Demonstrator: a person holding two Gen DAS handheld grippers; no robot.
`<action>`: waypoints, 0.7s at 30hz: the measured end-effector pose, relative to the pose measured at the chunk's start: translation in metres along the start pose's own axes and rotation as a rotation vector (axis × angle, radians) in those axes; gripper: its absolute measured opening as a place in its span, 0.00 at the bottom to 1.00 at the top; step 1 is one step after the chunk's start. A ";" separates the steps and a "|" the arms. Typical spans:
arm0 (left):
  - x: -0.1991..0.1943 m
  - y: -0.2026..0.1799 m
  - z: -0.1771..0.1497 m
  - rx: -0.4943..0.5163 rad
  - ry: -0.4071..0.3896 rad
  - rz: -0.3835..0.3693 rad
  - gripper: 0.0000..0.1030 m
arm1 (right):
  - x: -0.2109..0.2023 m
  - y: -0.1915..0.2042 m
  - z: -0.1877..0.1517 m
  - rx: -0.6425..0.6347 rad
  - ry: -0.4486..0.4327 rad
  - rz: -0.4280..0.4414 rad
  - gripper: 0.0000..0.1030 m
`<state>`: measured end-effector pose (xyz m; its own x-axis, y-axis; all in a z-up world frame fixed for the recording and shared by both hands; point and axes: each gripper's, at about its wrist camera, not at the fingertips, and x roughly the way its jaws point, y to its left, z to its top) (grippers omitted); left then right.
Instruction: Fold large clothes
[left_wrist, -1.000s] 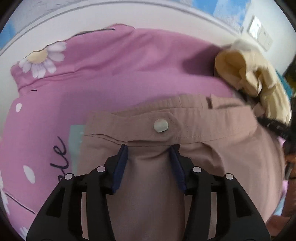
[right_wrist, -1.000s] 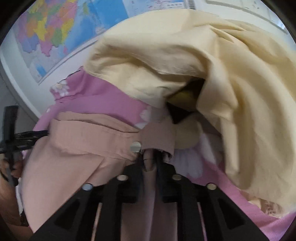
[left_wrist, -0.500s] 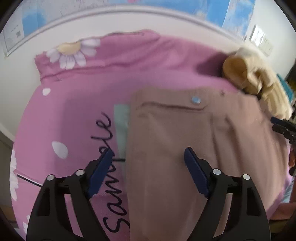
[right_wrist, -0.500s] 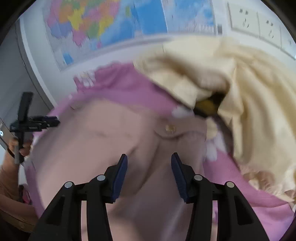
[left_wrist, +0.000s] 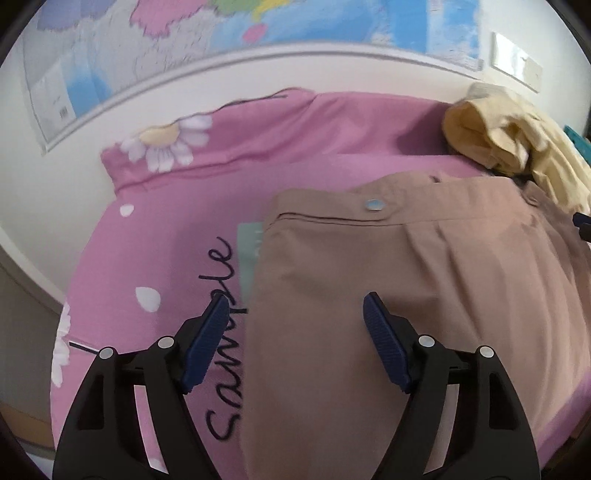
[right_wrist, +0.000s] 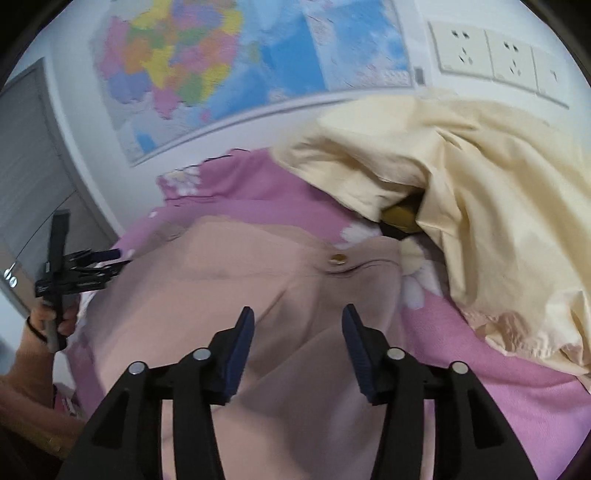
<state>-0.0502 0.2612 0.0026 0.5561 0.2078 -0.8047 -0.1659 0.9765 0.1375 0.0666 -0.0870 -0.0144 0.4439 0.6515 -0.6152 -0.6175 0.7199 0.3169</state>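
Tan trousers (left_wrist: 424, 295) lie flat on a pink daisy-print sheet (left_wrist: 166, 240), waistband and metal button (left_wrist: 373, 204) at the far end. My left gripper (left_wrist: 295, 306) hovers open over the trousers' left edge with nothing between its blue pads. In the right wrist view the same trousers (right_wrist: 240, 266) show their button (right_wrist: 337, 258) ahead of my right gripper (right_wrist: 298, 317). Its jaws are opening, and only the cloth below shows through the gap. The left gripper (right_wrist: 85, 266) appears there at the left, held by a hand (right_wrist: 48, 317).
A crumpled cream garment (right_wrist: 480, 221) is heaped at the trousers' far right corner and also shows in the left wrist view (left_wrist: 498, 140). A wall with a map (right_wrist: 221, 74) and sockets (right_wrist: 498, 48) stands just behind the sheet.
Both grippers have let go of the trousers' waistband, opened, and drawn back and upward. The waistband now lies flat farther ahead of the fingers.
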 end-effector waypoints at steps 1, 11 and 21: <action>-0.003 -0.003 -0.001 0.003 -0.007 0.006 0.72 | -0.002 0.004 -0.004 -0.011 0.004 0.013 0.48; 0.008 -0.007 -0.018 -0.023 0.023 -0.004 0.77 | 0.031 -0.027 -0.033 0.080 0.068 -0.005 0.20; 0.009 0.012 -0.031 -0.104 0.050 -0.068 0.81 | 0.009 -0.010 -0.028 0.128 0.061 -0.017 0.48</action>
<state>-0.0719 0.2727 -0.0212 0.5279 0.1359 -0.8384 -0.2146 0.9764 0.0231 0.0591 -0.0948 -0.0433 0.4106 0.6262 -0.6628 -0.5205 0.7578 0.3935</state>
